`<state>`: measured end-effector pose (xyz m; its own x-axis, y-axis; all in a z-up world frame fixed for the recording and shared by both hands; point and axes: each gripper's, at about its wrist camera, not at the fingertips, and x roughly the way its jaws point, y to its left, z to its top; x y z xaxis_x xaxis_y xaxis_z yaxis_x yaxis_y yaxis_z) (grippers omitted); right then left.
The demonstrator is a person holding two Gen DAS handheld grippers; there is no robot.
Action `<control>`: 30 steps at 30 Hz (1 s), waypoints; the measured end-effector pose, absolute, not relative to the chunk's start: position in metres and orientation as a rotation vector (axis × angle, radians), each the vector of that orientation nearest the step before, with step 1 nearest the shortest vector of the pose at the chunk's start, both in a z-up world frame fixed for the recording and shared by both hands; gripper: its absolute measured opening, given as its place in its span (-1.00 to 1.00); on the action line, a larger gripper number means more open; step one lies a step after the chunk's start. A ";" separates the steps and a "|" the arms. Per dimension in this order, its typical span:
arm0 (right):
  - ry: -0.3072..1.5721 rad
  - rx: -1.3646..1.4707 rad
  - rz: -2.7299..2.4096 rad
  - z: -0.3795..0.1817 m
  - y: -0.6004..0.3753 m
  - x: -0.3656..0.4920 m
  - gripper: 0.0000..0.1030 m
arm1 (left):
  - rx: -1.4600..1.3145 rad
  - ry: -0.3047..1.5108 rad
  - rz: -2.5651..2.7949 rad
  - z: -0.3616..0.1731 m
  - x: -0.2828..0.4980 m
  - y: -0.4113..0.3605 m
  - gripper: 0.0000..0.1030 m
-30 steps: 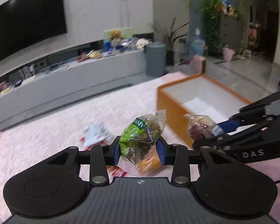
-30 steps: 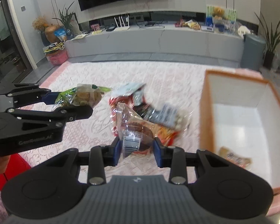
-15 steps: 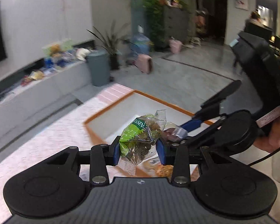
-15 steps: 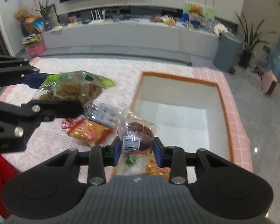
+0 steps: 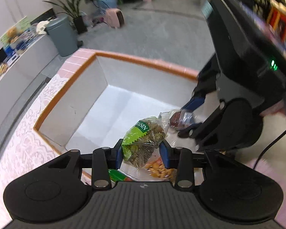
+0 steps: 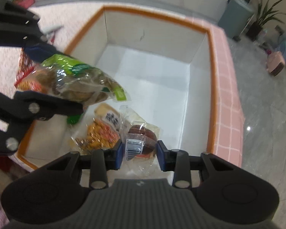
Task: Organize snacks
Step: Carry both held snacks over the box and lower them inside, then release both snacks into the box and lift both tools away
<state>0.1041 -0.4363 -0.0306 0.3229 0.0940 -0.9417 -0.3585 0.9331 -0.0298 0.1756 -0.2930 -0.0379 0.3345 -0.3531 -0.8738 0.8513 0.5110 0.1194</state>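
1. With both snack packets already carried over the white-lined, orange-rimmed cardboard box point(image 6: 211, 43), the step in hand is judged to be the drop-off: each packet hangs above the box's near end, not yet released.
2. Left gripper point(image 5: 143, 153): jaws closed on the green-and-clear crinkly bag of brown snacks point(image 5: 143, 139), held by its lower part, above the near left corner of the box.
3. Right gripper point(image 6: 139, 153): jaws closed on the clear wrapper holding a dark brown round cake with a barcode label point(image 6: 141, 141), just right of the green bag.
4. On the box floor lie an orange snack packet point(image 6: 101, 137) and a pale packet with dark print point(image 6: 110, 117).
5. Next move, as judged: part the jaws so both packets fall onto the bare white floor, then lift clear of the rim.
6. Pose: both grippers point steeply down into the box, side by side, close but apart.
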 end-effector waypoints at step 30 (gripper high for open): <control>1.289 -0.300 0.321 -0.056 -0.426 0.117 -0.07 | 0.842 0.990 -0.839 -0.069 0.181 -0.309 0.17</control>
<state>0.1166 -0.4263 -0.0561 0.2455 0.0654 -0.9672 -0.3963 0.9173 -0.0385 0.1809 -0.3089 -0.0695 0.3131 -0.2021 -0.9280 0.8823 0.4235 0.2055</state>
